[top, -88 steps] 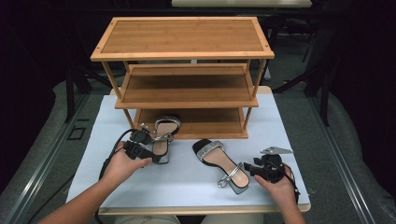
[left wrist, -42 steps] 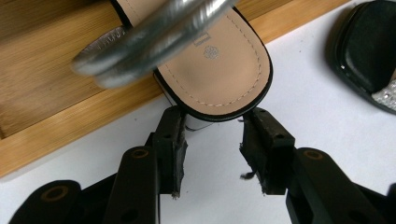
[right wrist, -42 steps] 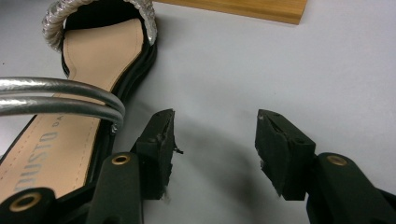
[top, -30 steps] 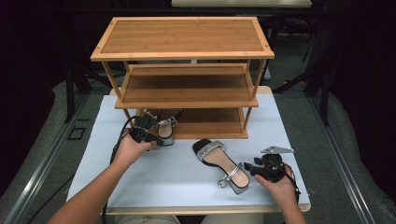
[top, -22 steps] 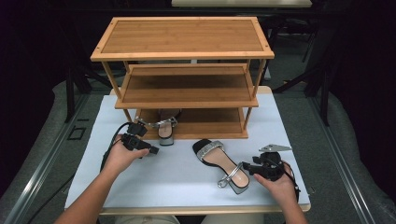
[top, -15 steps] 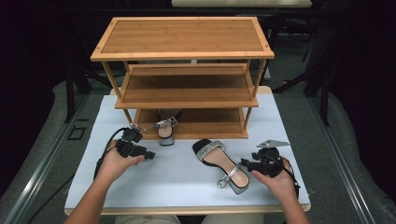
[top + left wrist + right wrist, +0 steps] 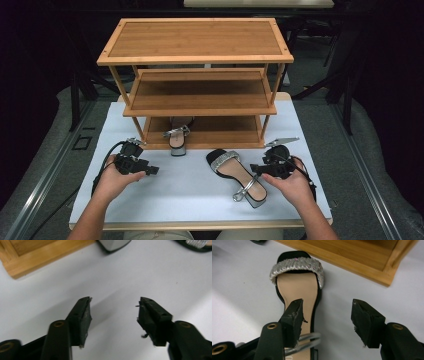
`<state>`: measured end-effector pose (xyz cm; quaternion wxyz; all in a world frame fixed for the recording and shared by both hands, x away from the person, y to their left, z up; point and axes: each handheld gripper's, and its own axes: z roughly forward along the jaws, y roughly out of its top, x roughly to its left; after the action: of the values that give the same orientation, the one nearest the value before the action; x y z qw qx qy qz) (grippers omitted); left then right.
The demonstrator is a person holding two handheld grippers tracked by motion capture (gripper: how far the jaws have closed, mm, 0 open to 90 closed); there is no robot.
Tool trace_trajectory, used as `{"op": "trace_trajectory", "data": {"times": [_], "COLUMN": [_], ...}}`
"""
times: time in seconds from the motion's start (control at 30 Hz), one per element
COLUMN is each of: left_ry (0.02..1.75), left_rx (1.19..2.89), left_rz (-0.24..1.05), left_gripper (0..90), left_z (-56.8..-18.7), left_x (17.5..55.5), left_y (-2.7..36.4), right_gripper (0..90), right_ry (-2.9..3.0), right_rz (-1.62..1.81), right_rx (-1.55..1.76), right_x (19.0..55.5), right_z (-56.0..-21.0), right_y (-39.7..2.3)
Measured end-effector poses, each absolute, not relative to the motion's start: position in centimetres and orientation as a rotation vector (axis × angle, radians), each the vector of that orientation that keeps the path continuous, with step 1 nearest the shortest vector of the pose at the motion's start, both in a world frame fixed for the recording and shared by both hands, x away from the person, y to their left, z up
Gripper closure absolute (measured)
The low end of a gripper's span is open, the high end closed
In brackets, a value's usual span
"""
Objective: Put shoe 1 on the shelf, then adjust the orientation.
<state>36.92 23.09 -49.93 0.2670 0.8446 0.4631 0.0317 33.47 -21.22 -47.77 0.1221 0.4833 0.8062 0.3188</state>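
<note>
Two sandals in play, one stowed and one loose. Nearest the person, the right tool (image 7: 256, 169) hangs over the heel end of the loose sandal (image 7: 236, 173), which lies flat on the white desk (image 7: 190, 200), toe toward the rack. Its jaws have just been opening and stand wide; in the right gripper view the left pad sits above the insole (image 7: 298, 290) and ankle strap, the right pad over bare desk, neither pressing. Judgement: lined up to straddle the heel for a pick.

Left tool (image 7: 150, 170) is apart from both shoes, jaws just opened, nothing between the pads (image 7: 85, 315); only desk beneath. Judgement: it is parked clear so the right side can work.

Farther back, the other sandal (image 7: 177, 137) rests on the bottom shelf of the bamboo shoe rack (image 7: 200, 95), heel overhanging the front edge and toe pointing in, which suits a paired slot beside it.

Writing: none legible on insole, rack or tools.
</note>
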Motion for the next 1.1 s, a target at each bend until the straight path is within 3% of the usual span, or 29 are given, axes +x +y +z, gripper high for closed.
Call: {"op": "trace_trajectory", "data": {"times": [0.3,1.1], "left_ry": [1.263,1.268], "left_rx": [2.265,2.256], "left_rz": [0.052,0.049], "left_gripper": [33.5,33.0], "left_z": [-50.0,-49.8], "left_x": [36.6,36.4], "left_y": [24.0,24.0], "right_gripper": [41.1,38.0], "right_ry": [2.415,2.729], "right_rz": [0.851,0.457], "right_rx": [1.328,1.320], "right_x": [34.1,35.9], "right_z": [-46.9,-49.5], "right_y": [-18.5,-14.8]}}
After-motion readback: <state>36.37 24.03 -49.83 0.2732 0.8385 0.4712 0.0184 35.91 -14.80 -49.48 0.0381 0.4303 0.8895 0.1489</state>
